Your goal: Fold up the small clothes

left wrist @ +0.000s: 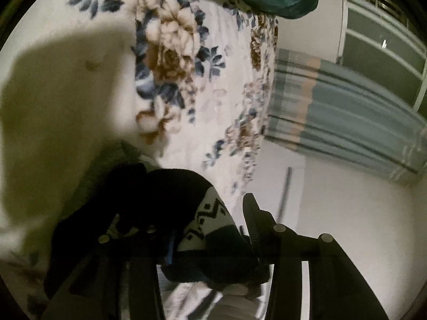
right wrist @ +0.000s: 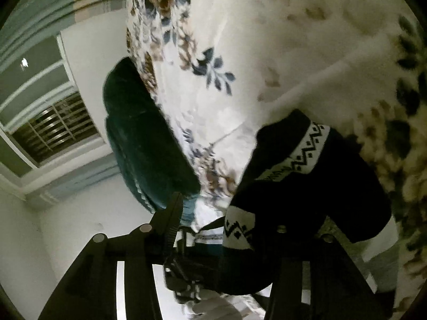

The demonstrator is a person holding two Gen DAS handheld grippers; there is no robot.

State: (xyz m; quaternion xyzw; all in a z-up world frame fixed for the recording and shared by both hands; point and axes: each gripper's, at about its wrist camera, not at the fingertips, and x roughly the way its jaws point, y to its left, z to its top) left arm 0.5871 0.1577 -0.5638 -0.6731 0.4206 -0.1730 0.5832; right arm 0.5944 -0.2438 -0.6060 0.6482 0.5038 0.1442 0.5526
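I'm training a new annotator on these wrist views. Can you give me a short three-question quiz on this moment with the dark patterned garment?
1. True or false: the dark garment with white zigzag bands lies on a plain wooden table.
2. Multiple choice: what lies beyond the garment at the edge of the floral blanket? A) a red bucket B) a dark green cushion C) a laptop
3. Fill in: in the left wrist view, the zigzag band of the garment shows between the fingers of the ___ gripper.

Key: 1 false, it lies on the floral blanket; 2 B; 3 left.
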